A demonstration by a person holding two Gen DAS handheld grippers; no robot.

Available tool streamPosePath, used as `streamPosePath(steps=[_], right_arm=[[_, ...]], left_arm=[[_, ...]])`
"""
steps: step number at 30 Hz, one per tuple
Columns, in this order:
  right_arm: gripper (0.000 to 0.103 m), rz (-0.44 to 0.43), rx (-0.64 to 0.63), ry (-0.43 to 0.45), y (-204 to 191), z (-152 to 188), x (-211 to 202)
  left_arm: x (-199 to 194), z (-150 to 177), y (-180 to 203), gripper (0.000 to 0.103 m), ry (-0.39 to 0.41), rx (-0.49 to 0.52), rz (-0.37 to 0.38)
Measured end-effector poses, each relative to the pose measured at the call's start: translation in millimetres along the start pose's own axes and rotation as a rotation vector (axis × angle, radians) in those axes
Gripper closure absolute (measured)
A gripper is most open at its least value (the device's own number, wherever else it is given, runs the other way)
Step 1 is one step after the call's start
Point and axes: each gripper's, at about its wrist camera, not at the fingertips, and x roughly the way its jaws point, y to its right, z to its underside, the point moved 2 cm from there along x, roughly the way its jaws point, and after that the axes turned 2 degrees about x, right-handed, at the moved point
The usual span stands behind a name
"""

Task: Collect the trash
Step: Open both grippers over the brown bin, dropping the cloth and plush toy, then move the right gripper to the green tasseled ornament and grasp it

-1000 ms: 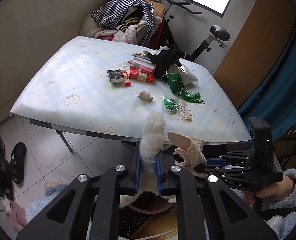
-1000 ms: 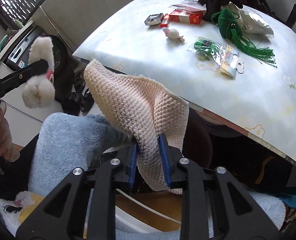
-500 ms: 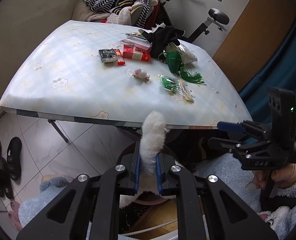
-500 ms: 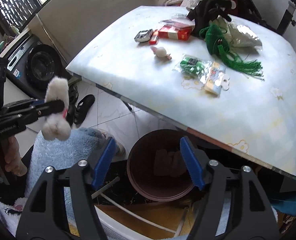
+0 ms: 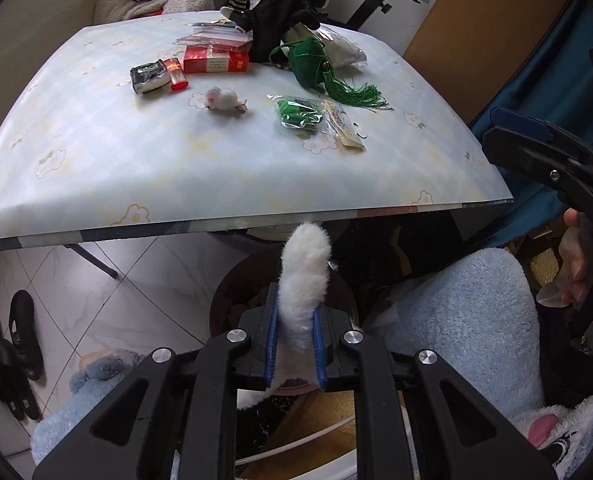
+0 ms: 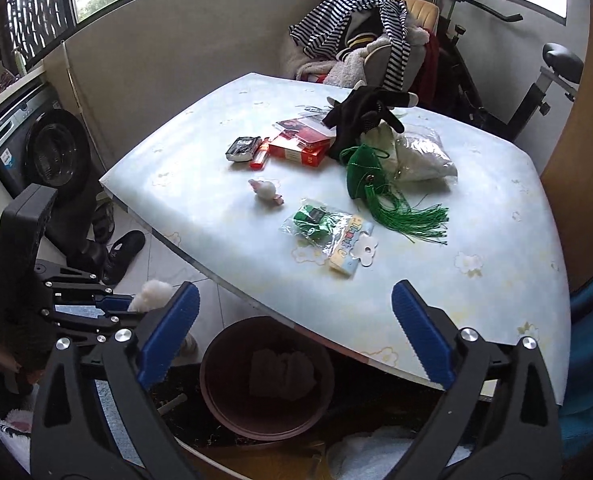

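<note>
Where left hand-held gripper [image 5: 295, 354] clamps white fluff [image 5: 304, 276], lower end hidden; right hand-held gripper [image 6: 294, 334] wide, empty.

Home: washing machine [image 6: 40, 152], slippers [image 6: 122, 254]

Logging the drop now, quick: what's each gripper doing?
Left gripper: closed on the white fluffy piece.
Right gripper: open, empty.

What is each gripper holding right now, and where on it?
The left gripper pinches a white fluffy piece around its middle, above the brown bin. The right gripper is open, holding nothing.
</note>
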Motion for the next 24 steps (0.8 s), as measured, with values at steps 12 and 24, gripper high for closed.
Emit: streamPosePath(steps=[12,24], right_arm=[[0.007,0.011,0.010,-0.021,5,8,7],[0.006,0.052,-0.008,-0.029,11,8,12]], left_arm=[[2,-7,5,0.036,0.062,-0.022,0.016],[-49,-29,-26,0.008,0.291,-0.095,-0.236]])
